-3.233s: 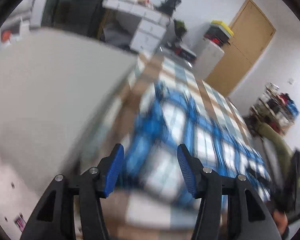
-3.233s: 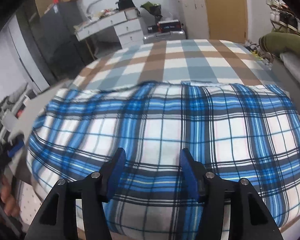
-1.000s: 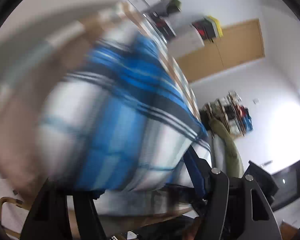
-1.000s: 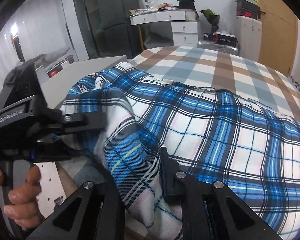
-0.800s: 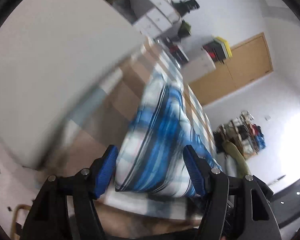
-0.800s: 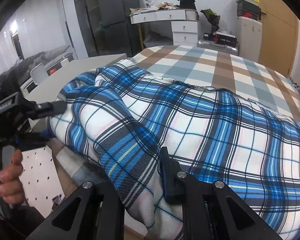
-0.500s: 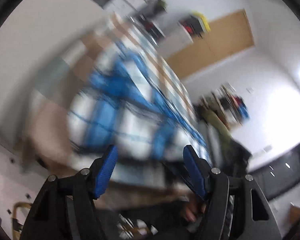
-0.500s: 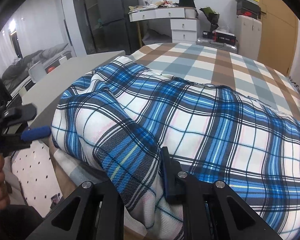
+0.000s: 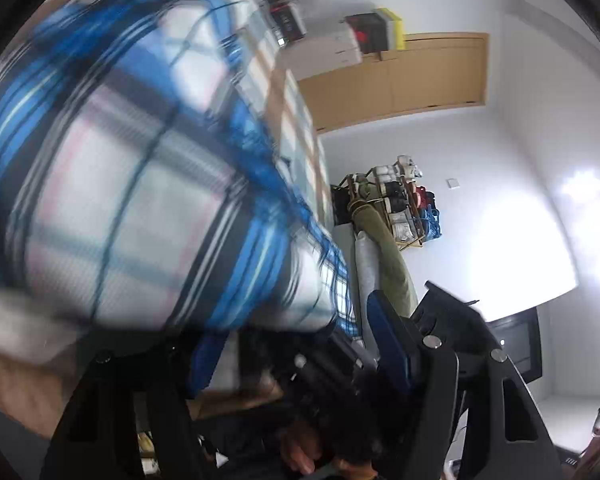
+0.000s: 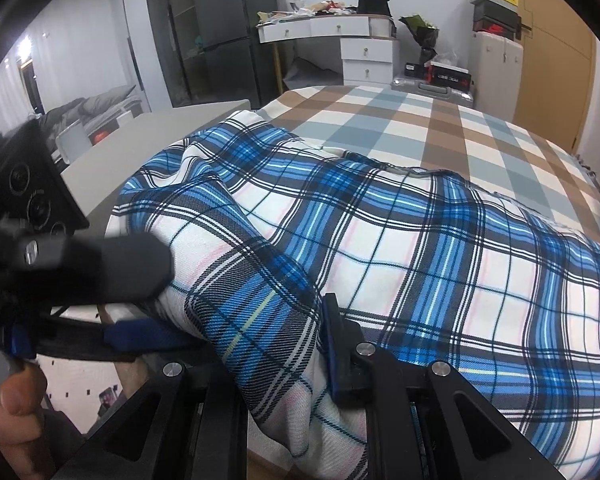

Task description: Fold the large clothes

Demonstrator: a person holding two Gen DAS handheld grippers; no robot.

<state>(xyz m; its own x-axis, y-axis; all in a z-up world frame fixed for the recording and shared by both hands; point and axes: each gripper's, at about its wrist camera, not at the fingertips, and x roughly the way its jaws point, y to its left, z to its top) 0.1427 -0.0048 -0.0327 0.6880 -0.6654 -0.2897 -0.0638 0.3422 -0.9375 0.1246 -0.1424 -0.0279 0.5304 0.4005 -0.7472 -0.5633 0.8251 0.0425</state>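
Observation:
A large blue, white and black plaid garment (image 10: pixel 400 248) lies spread over the bed. My right gripper (image 10: pixel 284 344) is shut on a bunched fold of it at the near edge. My left gripper (image 9: pixel 296 344) is open; its jaws straddle the garment's left edge, with cloth (image 9: pixel 132 184) filling that blurred view. In the right wrist view the left gripper (image 10: pixel 148 300) comes in from the left, one black finger (image 10: pixel 128 268) above the cloth and one blue pad (image 10: pixel 148 334) below it.
The bed has a brown, grey and white checked cover (image 10: pixel 420 128). A grey board (image 10: pixel 148 136) runs along its left side. A white dresser (image 10: pixel 340 44), a dark cabinet (image 10: pixel 220 36) and a wooden door (image 10: pixel 556 52) stand behind.
My left gripper swung away from the garment's left edge, opened, and has come back onto that edge. My right gripper stayed shut on its fold, hardly moving.

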